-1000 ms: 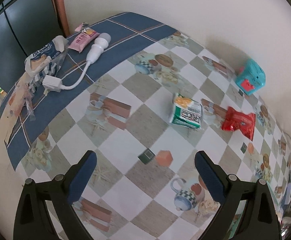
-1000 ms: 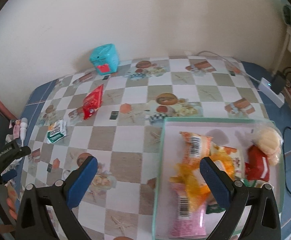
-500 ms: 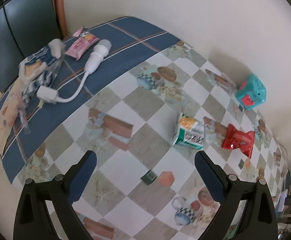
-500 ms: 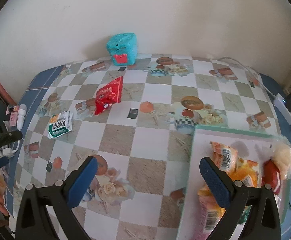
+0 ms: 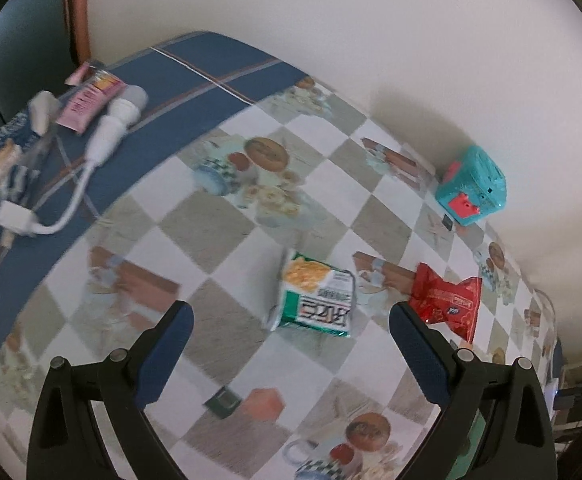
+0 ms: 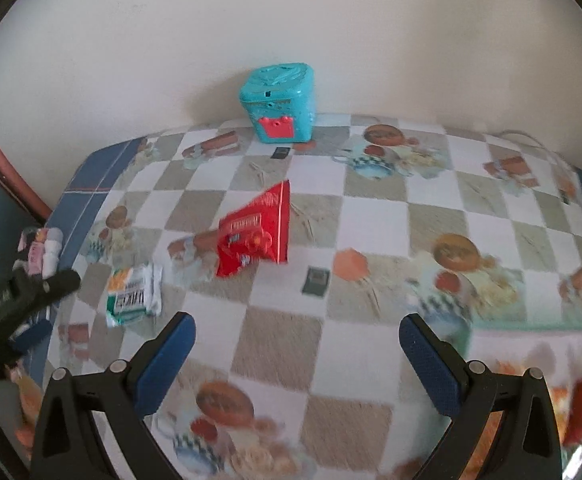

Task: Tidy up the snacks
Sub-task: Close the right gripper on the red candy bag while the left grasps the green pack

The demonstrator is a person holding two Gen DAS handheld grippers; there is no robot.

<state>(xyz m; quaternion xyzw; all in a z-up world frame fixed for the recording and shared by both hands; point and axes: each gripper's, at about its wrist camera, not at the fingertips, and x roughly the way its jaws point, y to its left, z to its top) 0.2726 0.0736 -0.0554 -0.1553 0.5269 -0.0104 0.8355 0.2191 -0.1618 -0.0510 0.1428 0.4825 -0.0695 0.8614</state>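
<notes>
Left wrist view: left gripper (image 5: 291, 320) spread empty above green packet (image 5: 315, 297); right gripper (image 6: 297, 330) likewise spread, facing red packet (image 6: 255, 233)

Worktop against a plain wall
A checkered, blue-bordered cloth (image 6: 283, 336) is spread ahead of the tongs; a cream wall (image 6: 291, 32) is seen beyond.

Bare tablecloth (image 6: 283, 344) lies open before the red packet (image 6: 257, 234); teal box (image 6: 279, 102) stands behind.

Print shows on the green snack packet (image 5: 317, 298) and red packet (image 5: 447, 300), but none is legible.
</notes>
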